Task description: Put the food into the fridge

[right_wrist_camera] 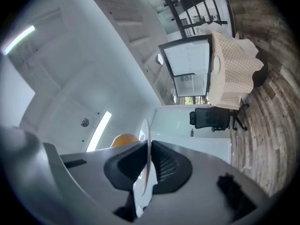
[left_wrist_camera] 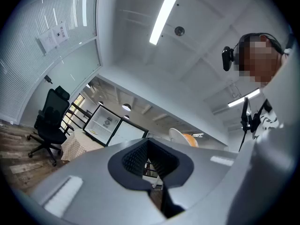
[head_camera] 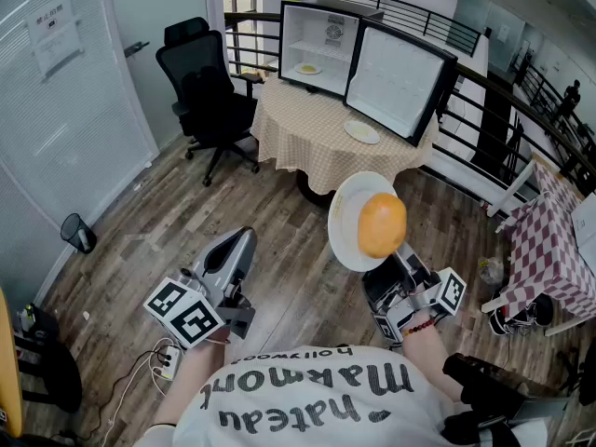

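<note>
My right gripper (head_camera: 396, 255) is shut on the rim of a white plate (head_camera: 347, 223) that carries a round orange bun (head_camera: 382, 224), held up in front of me. In the right gripper view the plate (right_wrist_camera: 143, 185) stands edge-on between the pads, with the bun (right_wrist_camera: 123, 139) behind it. My left gripper (head_camera: 244, 240) hangs lower left, shut and holding nothing. The small fridge (head_camera: 321, 45) stands open on the round table (head_camera: 298, 133), its door (head_camera: 400, 82) swung right. A plate with food (head_camera: 307, 68) lies inside it.
Another white plate (head_camera: 362, 131) lies on the tablecloth before the fridge door. A black office chair (head_camera: 209, 91) stands left of the table. A checkered table (head_camera: 549, 240) is at the right and a black railing (head_camera: 484, 82) runs behind. Cables (head_camera: 158, 361) lie on the wooden floor.
</note>
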`<action>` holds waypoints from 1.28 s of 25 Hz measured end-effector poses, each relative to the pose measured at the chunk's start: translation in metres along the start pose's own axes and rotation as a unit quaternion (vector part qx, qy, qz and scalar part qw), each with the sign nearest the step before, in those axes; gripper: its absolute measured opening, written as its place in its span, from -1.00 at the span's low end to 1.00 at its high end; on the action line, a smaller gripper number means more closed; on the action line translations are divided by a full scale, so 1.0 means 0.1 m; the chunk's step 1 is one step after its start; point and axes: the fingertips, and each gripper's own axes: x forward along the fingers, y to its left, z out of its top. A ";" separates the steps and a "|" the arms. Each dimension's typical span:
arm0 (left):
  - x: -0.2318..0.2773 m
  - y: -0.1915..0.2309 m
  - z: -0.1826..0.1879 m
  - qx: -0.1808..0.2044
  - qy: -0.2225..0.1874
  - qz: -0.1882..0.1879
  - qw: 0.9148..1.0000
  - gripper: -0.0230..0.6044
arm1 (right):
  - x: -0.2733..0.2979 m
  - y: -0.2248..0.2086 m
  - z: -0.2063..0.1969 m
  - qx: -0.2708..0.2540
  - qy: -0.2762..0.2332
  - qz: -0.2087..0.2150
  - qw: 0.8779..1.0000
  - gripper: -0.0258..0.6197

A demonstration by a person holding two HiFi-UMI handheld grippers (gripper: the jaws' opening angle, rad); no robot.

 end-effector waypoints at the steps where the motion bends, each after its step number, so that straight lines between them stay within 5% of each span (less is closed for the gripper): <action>1: 0.00 0.01 0.02 0.001 0.000 0.000 1.000 -0.91 | 0.01 0.00 0.00 -0.001 0.000 0.001 1.000 -0.83; 9: -0.12 0.15 0.09 0.009 0.003 0.008 1.000 -0.91 | 0.13 -0.08 -0.08 -0.002 -0.002 0.006 1.000 -0.83; 19: 0.02 0.42 0.05 0.014 0.020 0.007 1.000 -0.91 | 0.59 -0.53 -0.31 0.076 0.022 -0.015 0.997 -0.83; 32: 0.69 1.70 0.33 0.029 0.019 0.047 0.998 -0.91 | 1.88 -1.53 0.34 0.080 0.040 -0.010 0.996 -0.83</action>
